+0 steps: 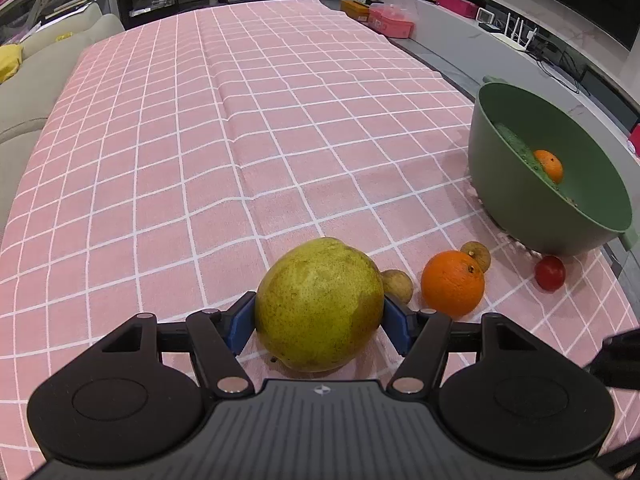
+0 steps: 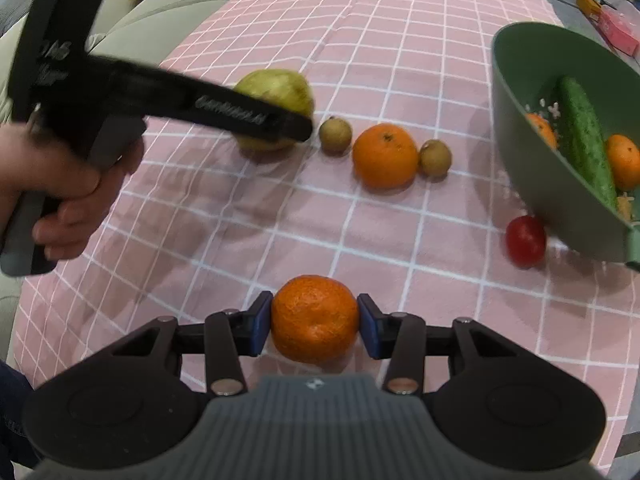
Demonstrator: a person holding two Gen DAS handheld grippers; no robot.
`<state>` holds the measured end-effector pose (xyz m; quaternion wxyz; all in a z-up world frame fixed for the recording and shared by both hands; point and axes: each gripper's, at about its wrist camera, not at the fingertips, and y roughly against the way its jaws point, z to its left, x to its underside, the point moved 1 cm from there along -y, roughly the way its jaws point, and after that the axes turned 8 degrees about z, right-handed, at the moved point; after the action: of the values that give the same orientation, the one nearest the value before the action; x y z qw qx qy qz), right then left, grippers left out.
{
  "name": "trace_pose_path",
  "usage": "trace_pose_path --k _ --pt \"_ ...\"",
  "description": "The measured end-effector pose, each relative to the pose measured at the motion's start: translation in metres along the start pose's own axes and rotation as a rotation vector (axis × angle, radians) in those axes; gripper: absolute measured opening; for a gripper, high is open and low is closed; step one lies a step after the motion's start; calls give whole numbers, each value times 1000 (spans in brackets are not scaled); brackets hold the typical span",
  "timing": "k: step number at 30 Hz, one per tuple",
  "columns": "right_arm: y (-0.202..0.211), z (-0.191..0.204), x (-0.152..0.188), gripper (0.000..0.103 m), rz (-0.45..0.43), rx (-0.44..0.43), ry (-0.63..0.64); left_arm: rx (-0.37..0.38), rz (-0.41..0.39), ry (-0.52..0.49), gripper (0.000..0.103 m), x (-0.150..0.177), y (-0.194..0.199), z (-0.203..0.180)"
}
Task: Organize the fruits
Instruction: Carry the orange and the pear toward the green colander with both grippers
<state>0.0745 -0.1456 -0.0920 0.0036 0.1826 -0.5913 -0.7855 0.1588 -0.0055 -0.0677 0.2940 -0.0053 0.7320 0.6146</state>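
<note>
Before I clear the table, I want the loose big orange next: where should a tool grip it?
Grip the big orange across its widest middle, coming from above: a small brown fruit and another crowd its two sides, leaving sideways fingers little room.

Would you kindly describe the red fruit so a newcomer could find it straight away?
Start at the green bowl on the pink checked tablecloth. Just beside its near rim, alone on the cloth, lies the small red fruit. It is the only red thing; the orange and brown fruits sit further left.
</note>
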Motion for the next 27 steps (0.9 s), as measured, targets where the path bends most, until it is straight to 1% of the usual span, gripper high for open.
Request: trace_pose_path --k 7,9,11,15,18,21,27 --pt "16 -10 -10 42 -44 7 -22 -18 -30 50 75 3 20 7" --pt "23 -15 -15 42 -68 14 -31 -23 -39 64 75 4 27 6" --pt "35 -24 -21 42 -107 30 -45 -12 -50 75 75 6 37 4" --pt "60 -46 -33 42 -177 38 -98 -16 -66 45 75 3 53 -12" --pt "75 -64 -38 42 -219 45 -140 4 -73 46 75 3 60 -24" --pt "88 -79 -39 42 -246 50 -177 17 -68 45 75 1 63 -39" --pt "108 -108 -41 42 -299 48 -248 29 -68 -13 75 -15 63 -76"
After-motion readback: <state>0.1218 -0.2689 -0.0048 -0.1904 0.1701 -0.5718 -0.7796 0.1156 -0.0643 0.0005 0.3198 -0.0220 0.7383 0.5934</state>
